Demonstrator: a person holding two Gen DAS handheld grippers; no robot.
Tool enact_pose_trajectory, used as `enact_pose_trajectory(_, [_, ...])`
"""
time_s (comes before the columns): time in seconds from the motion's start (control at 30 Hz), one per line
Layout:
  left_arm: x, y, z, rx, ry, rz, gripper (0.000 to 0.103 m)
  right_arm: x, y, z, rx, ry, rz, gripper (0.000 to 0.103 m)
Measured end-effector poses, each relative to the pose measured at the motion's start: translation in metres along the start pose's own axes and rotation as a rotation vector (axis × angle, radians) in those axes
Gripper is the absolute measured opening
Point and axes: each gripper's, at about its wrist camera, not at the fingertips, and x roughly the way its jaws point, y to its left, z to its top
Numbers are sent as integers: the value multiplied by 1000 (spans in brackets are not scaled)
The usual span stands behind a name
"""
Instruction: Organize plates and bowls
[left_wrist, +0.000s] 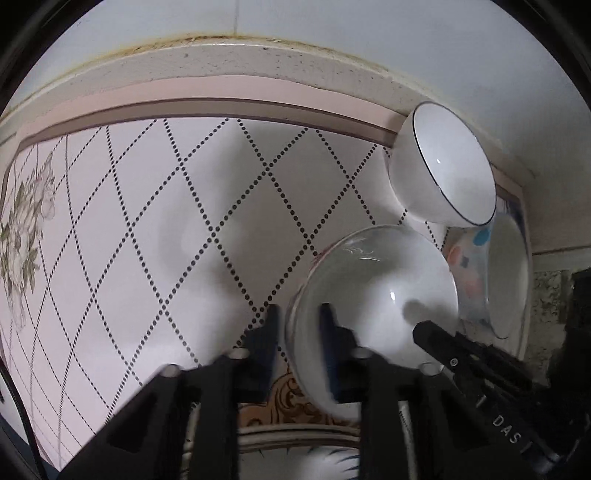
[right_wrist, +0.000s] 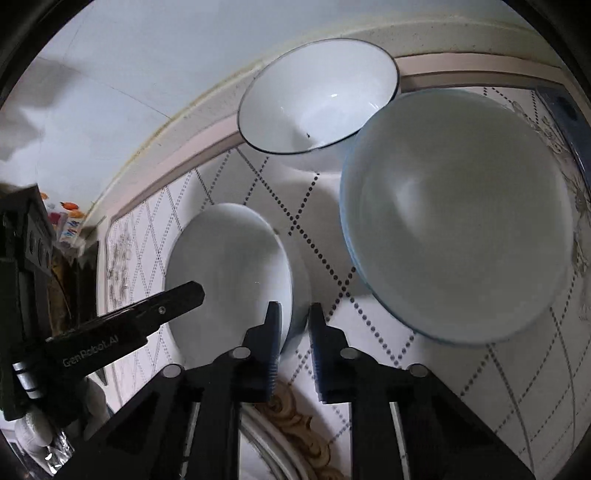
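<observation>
The left gripper (left_wrist: 297, 321) points down at a patterned tablecloth (left_wrist: 147, 221) with dotted diamond lines. Its two fingers straddle the near rim of a small white bowl (left_wrist: 376, 288): one finger stands outside the wall, the other inside the bowl, and the narrow gap between them is filled by the rim, so the jaws are closed on the bowl's edge. In the right wrist view the same bowl (right_wrist: 229, 266) lies just ahead and left of the right gripper (right_wrist: 293, 317), whose fingers likewise bracket its rim, one inside and one outside, pinched close on the wall. Each gripper shows in the other's view as a dark finger reaching into the bowl from the far side.

Ahead and to the right of the left gripper, a black-rimmed white bowl (left_wrist: 443, 166) sits near the back edge of the cloth, by the wall. Right of the held bowl, partly hidden behind it, stands a larger bowl with coloured spots (left_wrist: 476, 266) on its outside.

From the right gripper, the black-rimmed bowl (right_wrist: 317, 96) lies well ahead, and the large bowl (right_wrist: 458, 214) sits ahead to the right, its rim just overlapping the black-rimmed one in this view. An ornate plate rim (right_wrist: 295, 417) shows below the fingers.
</observation>
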Motion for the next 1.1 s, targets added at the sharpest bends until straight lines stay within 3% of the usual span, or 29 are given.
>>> enact_pose_trajectory(0.33, [-29, -10, -26, 25, -54, 25, 14, -5, 13, -8, -41, -8, -8, 14])
enact_pose_trajectory(0.63, [-76, -55, -66, 103, -77, -17, 14, -67, 5, -36, -61, -54, -7, 14])
enact_pose_trajectory(0.83, [-67, -94, -97, 173, -45, -51, 14, -114, -33, -81, -24, -70, -38, 14])
enact_pose_trajectory(1.1, [-28, -136, -128, 249, 27, -40, 14, -125, -100, -132, 65, -31, -62, 14])
